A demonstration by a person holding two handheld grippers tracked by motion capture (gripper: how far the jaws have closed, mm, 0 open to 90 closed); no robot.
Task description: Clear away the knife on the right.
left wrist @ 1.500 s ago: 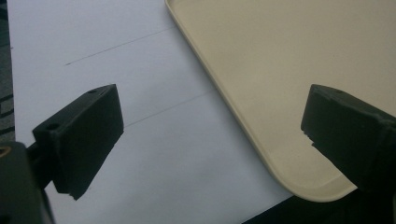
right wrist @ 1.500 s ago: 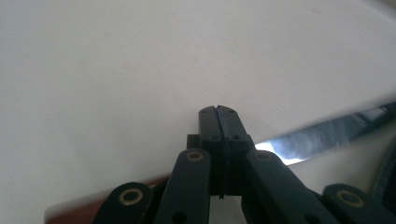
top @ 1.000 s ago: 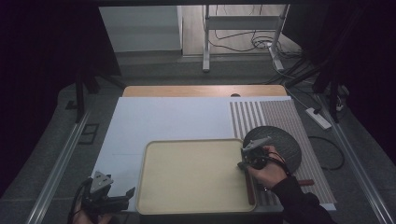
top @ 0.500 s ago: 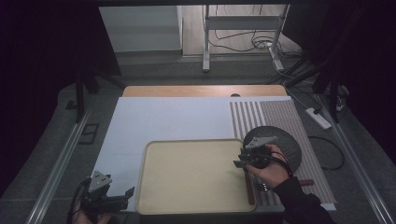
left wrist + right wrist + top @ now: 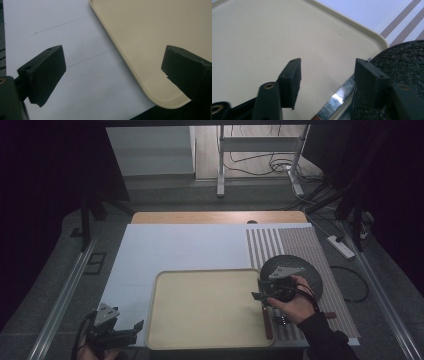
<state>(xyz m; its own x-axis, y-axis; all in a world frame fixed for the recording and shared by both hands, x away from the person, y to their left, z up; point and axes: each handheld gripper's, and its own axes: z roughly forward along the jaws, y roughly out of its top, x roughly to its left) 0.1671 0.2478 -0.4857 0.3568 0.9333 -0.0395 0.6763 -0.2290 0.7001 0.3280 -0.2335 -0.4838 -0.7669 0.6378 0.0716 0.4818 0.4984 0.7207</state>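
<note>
At the near left corner of the table the left gripper point(image 5: 131, 330) hovers with its jaws spread wide and nothing between them, aimed at the white mat point(image 5: 175, 250) just beside the rounded near corner of the beige tray point(image 5: 150, 45). The tray is bare across its middle. On its right edge a knife point(image 5: 337, 98) lies with its steel blade along the rim and its reddish-brown handle point(image 5: 268, 322) toward the person. The right gripper point(image 5: 327, 75) sits just above that blade, jaws open to a moderate gap and empty, one over the tray floor and the other over the edge of the dark round plate point(image 5: 310, 270) beside it. The likely step is picking up the knife; to do it well, the jaws should straddle the handle rather than the thin blade and lower squarely before closing. The tray rim and the plate edge crowd the blade from either side, and the striped placemat point(image 5: 300, 245) lies beneath the plate.
</note>
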